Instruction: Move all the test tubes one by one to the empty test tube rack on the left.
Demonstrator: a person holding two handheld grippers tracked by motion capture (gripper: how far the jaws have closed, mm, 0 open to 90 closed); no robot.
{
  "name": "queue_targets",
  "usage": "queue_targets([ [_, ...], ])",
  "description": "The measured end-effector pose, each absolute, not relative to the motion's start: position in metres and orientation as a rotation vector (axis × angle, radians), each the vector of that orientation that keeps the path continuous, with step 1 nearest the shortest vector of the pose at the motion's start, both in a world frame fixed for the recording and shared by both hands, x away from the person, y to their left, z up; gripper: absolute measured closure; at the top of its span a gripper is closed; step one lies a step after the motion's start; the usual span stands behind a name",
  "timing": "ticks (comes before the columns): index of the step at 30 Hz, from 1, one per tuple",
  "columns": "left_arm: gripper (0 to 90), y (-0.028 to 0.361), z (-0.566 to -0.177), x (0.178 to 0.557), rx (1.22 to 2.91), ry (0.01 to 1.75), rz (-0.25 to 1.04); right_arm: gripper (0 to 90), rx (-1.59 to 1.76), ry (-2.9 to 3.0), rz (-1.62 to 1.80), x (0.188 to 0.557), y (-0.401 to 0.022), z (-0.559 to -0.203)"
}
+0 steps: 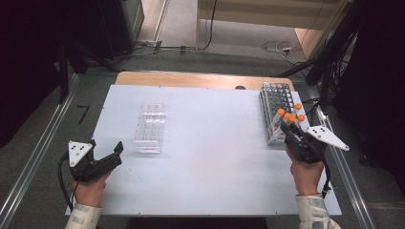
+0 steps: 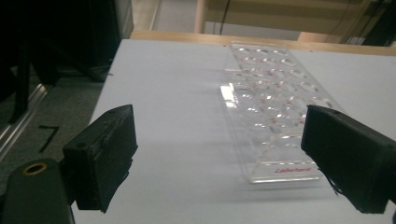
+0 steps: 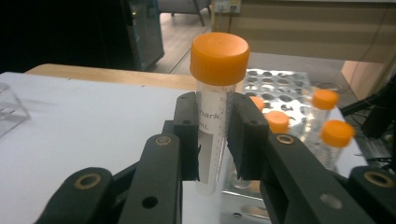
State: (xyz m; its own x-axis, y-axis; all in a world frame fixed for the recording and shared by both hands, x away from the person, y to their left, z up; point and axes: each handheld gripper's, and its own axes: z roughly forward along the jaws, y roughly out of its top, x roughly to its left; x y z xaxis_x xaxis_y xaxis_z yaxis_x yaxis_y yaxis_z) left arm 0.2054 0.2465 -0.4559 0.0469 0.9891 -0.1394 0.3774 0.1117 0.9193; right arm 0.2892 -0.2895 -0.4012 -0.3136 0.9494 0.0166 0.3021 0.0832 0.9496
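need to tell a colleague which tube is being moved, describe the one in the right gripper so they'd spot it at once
Start at the white table and go to the metal rack on its right edge, where orange-capped tubes stand. Just in front of the rack, the right gripper holds a clear tube upright. Unlike its neighbours, it is clamped between black fingers, not seated in the rack.

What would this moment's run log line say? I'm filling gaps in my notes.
right gripper: shut on tube, upright, above metal rack | left gripper: open, empty, facing clear rack | table
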Motion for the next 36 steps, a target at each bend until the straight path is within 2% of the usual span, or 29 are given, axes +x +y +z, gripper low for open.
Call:
queue_targets([
  [17, 12.1, 0.190, -0.439, 0.221, 1.578, 1.281, 0.788, 72.6, 1.111, 1.938, 1.314, 0.285, -0.220, -0.418],
  [24, 12.2, 0.160, -0.439, 0.239, 1.644, 1.213, 0.745, 72.6, 1.044, 2.032, 1.300, 0.284, -0.191, -0.428],
  [36, 15.3, 0.102, -0.427, 0.265, 1.682, 1.060, 0.610, 72.6, 0.972, 2.119, 1.307, 0.282, -0.160, -0.438],
])
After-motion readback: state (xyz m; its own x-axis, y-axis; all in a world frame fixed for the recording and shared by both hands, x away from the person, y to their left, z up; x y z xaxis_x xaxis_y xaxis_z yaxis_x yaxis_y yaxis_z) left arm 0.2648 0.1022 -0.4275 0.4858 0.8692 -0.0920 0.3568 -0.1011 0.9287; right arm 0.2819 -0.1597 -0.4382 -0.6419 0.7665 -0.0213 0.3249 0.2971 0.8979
